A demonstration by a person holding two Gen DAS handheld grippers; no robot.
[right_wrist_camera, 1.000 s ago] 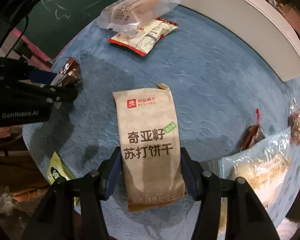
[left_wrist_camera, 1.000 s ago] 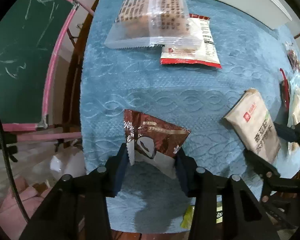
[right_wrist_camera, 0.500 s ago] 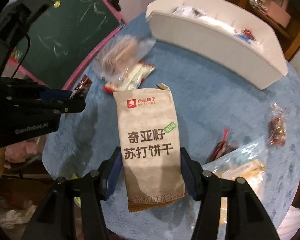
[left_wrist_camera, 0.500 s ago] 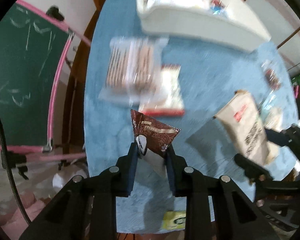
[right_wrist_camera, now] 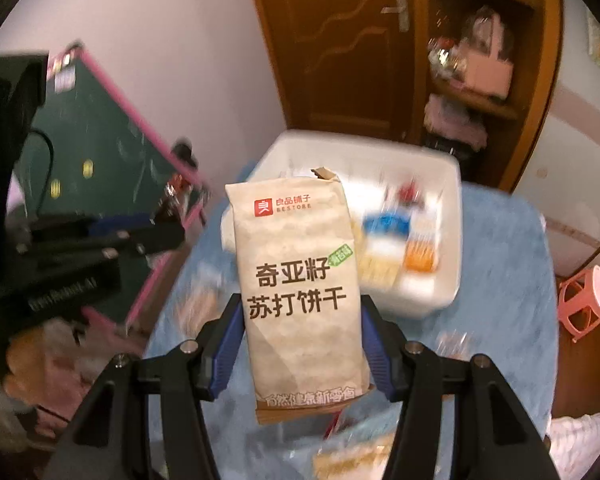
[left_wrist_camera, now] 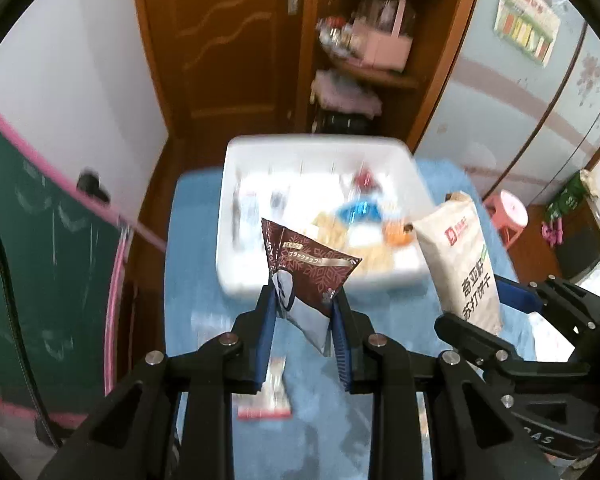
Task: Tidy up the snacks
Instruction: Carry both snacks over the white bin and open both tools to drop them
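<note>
My left gripper (left_wrist_camera: 302, 304) is shut on a dark brown chocolate snack packet (left_wrist_camera: 306, 270) and holds it up in the air. My right gripper (right_wrist_camera: 300, 312) is shut on a beige soda cracker pack (right_wrist_camera: 300, 280), also lifted; the pack shows in the left wrist view (left_wrist_camera: 462, 256) too. Ahead of both stands a white bin (left_wrist_camera: 256, 280) with several snacks inside, on the blue cloth table (left_wrist_camera: 188, 248). The bin also shows in the right wrist view (right_wrist_camera: 436, 300).
A red and white packet (left_wrist_camera: 266, 396) lies on the cloth below my left gripper. A clear bag of pastries (right_wrist_camera: 356, 452) lies under my right gripper. A green chalkboard (left_wrist_camera: 32, 216) stands at the left, a wooden cabinet (left_wrist_camera: 364, 52) behind, a pink stool (right_wrist_camera: 586, 300) at the right.
Both grippers have lifted their packets off the cloth and tilted up and forward. The white bin has come into full view ahead of them.
</note>
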